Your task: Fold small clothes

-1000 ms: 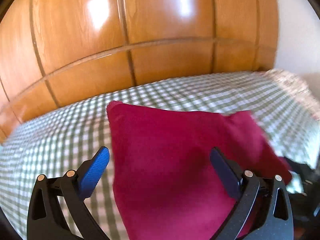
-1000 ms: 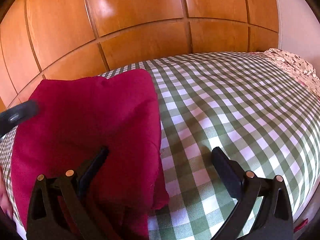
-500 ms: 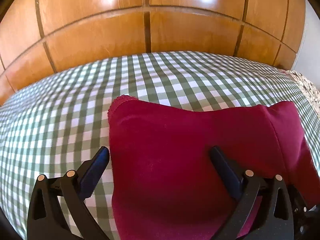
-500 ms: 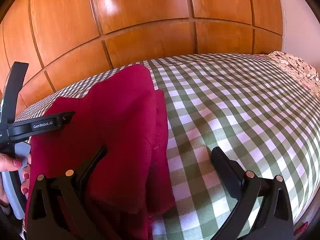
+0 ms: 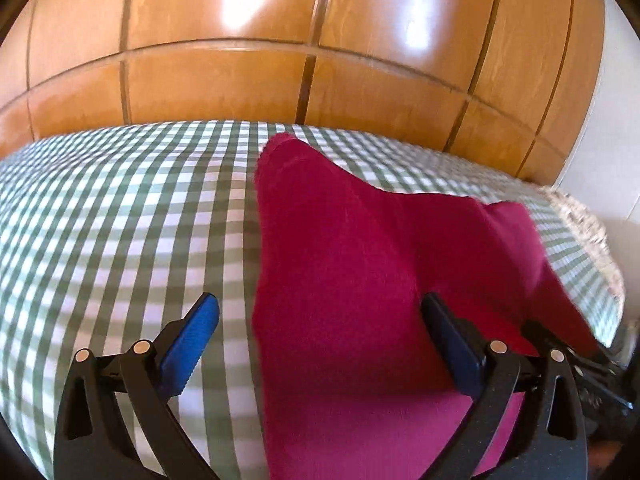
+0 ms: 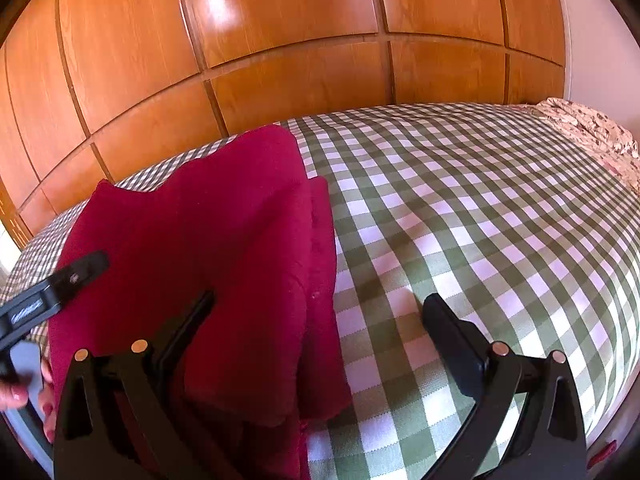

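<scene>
Both the left gripper (image 5: 320,332) and right gripper (image 6: 318,330) hover with fingers apart over the folded red garment (image 6: 224,248), whose near edge is cut off on the checked bedcover (image 6: 480,220).

Folded crimson garment (image 5: 360,264) on bed

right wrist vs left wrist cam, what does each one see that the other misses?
Only the right wrist view: the person's hand at the lower left and the left gripper seen from outside, its finger over the cloth.

Only the left wrist view: the blue pad on its own finger, and the left gripper open across the cloth's left edge.

Both: the red garment on the green checked bedspread, the wooden panelling and the floral fabric.
</scene>
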